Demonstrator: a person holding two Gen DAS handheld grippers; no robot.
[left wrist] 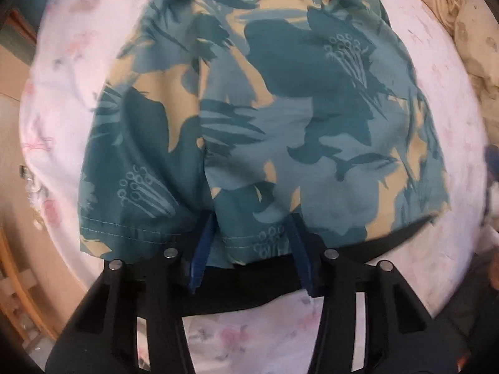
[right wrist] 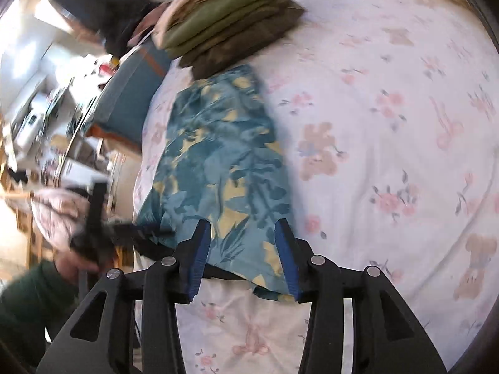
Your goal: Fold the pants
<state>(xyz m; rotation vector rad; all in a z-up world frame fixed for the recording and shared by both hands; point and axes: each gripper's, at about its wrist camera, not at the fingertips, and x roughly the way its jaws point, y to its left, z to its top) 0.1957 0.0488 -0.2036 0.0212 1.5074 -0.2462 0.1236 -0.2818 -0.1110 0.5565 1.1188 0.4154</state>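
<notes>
The pants (left wrist: pixel 259 99) are teal shorts with a yellow and dark floral print, lying on a white flowered bedsheet (left wrist: pixel 62 99). In the left wrist view my left gripper (left wrist: pixel 251 237) is open, its blue fingertips (left wrist: pixel 202 249) over the near hem and partly under the cloth. In the right wrist view the pants (right wrist: pixel 218 162) lie as a long folded strip near the bed's left edge. My right gripper (right wrist: pixel 244 240) is open, its blue fingers (right wrist: pixel 201 249) straddling the strip's near end. The left gripper (right wrist: pixel 96 224) shows blurred at the left, held by a hand.
A stack of folded olive and brown clothes (right wrist: pixel 230 25) sits on the bed beyond the pants' far end. The flowered sheet (right wrist: pixel 389 155) spreads wide to the right. A beige quilt (left wrist: pixel 467 31) lies at the far right. Cluttered room furniture (right wrist: pixel 46 109) stands left of the bed.
</notes>
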